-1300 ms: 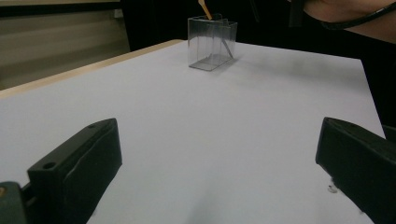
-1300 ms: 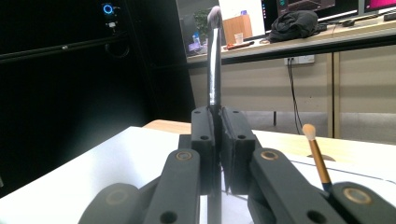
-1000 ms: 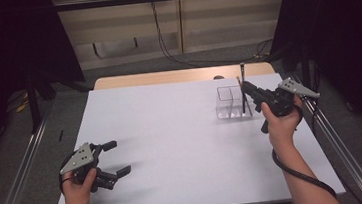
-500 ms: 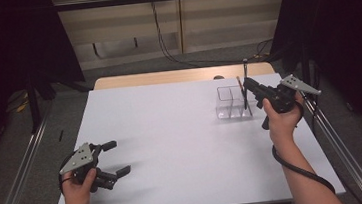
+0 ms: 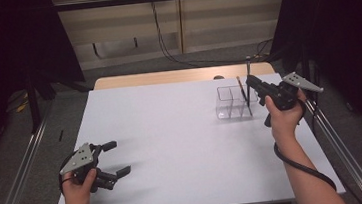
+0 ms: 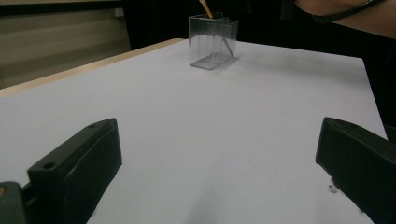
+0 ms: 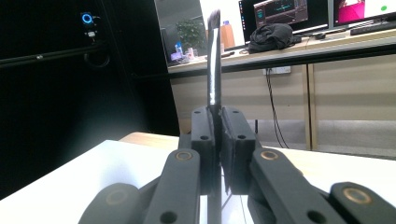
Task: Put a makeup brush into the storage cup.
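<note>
1. Your left gripper [image 5: 108, 160] rests low on the white table [image 5: 172, 133], far to the near-left of the clear organizer. Its jaws stand wide apart with nothing between them, as the left gripper view shows: bare tabletop lies between the two black pads. It looks parked there to keep out of the working hand's way.

2. The clear organizer [image 5: 233, 102], a small see-through box with dividers, stands upright toward the far right of the table. It is your landmark and, by my reading, the target. A tan pencil-like stick [image 5: 241, 89] already leans inside it, its top poking above the rim; it likely rests against a divider, which would explain the slant.

3. Your right gripper [image 5: 250, 80] is just to the right of the organizer and raised above its rim. Its jaws are clamped on a slim dark pen [image 5: 248, 83], which you hold close to upright: the upper end rises above the pads, and the lower end hangs down at the organizer's right-hand side. Holding it vertical suits dropping it tip-first into a narrow compartment.

4. In the right gripper view the pen [image 7: 214, 60] stands pinched between the two pads. Whether its lower tip is already inside a compartment or just over the rim, I cannot tell.
</note>
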